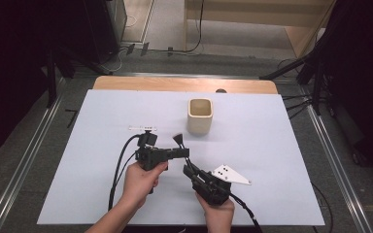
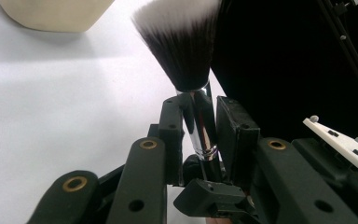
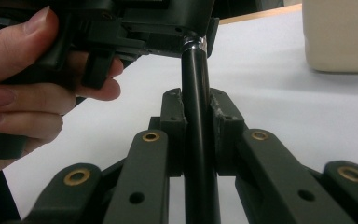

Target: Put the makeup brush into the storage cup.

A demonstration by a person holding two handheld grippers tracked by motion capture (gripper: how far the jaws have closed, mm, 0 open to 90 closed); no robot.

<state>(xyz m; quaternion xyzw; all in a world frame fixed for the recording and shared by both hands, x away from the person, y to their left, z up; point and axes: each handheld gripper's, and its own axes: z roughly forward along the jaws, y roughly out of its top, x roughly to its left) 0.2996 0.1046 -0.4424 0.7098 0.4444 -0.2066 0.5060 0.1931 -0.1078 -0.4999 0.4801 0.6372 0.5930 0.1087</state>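
Observation:
A makeup brush [image 1: 178,141] with dark, white-tipped bristles [image 2: 182,42], a silver ferrule and a black handle [image 3: 196,93] is held above the white table sheet [image 1: 272,145]. My left gripper [image 1: 184,153] comes in from the left, and its pads [image 2: 172,130] sit tight on either side of the ferrule. My right gripper [image 1: 189,170] is shut on the black handle just below, with its jaws [image 3: 196,121] clamped on both sides. The two grippers almost touch each other.
A cream square cup [image 1: 200,115] stands upright beyond the brush at mid-table, its mouth open. A small white strip [image 1: 142,128] lies left of it. Cables trail from both grippers toward the near edge. Stands and dark equipment surround the table.

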